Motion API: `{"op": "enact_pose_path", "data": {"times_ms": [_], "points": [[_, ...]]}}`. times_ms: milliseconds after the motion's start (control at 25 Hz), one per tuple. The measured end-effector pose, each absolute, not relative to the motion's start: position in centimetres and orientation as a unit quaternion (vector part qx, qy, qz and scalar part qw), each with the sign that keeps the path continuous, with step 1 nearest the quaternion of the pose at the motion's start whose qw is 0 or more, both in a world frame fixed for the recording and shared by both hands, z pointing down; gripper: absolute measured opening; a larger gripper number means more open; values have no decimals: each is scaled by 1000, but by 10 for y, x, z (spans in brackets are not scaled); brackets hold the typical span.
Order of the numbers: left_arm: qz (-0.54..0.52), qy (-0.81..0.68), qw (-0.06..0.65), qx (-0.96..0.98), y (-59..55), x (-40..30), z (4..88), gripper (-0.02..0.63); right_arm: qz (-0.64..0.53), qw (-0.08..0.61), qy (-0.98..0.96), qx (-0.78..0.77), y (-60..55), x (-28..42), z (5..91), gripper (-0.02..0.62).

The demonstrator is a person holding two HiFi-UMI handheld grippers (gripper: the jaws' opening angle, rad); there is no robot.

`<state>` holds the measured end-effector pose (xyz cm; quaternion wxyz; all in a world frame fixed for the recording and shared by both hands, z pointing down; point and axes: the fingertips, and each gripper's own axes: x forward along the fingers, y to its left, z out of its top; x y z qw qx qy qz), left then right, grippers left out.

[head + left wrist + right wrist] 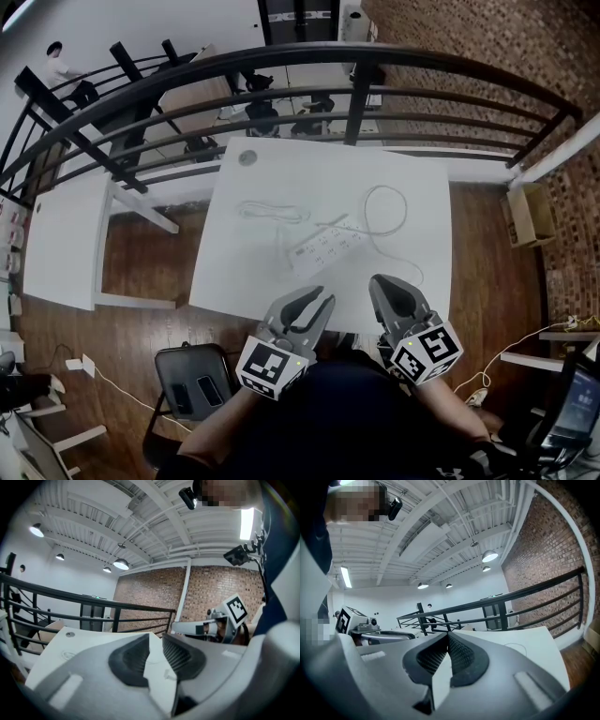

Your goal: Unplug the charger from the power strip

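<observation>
The left gripper [321,296] holds its grey fingers slightly apart, with a narrow gap at the tips and nothing but bare tabletop showing through it in the left gripper view [155,637]. The right gripper [380,283] has its fingers pressed together, tips meeting, and holds nothing [447,634].

Both hover over the near edge of the white rectangular table [234,281]. The long white plastic power strip [323,248] lies flat just beyond the left fingertips, and ahead and to the left of the right ones. The small white charger [330,225] seems to sit at its far end (too small to be sure). A thin white cable [386,208] loops beyond the right fingertips. A black metal railing [375,94] runs past the table's far side.
</observation>
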<state>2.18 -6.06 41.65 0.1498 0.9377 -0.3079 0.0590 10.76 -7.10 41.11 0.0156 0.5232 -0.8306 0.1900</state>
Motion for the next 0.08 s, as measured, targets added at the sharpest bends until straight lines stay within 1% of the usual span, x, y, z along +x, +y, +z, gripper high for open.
{"op": "enact_pose_path", "data": {"times_ms": [80], "points": [[59,-308,149,938,-61,22,416,89,190,15,-831,523,-71,108,411,11]]}}
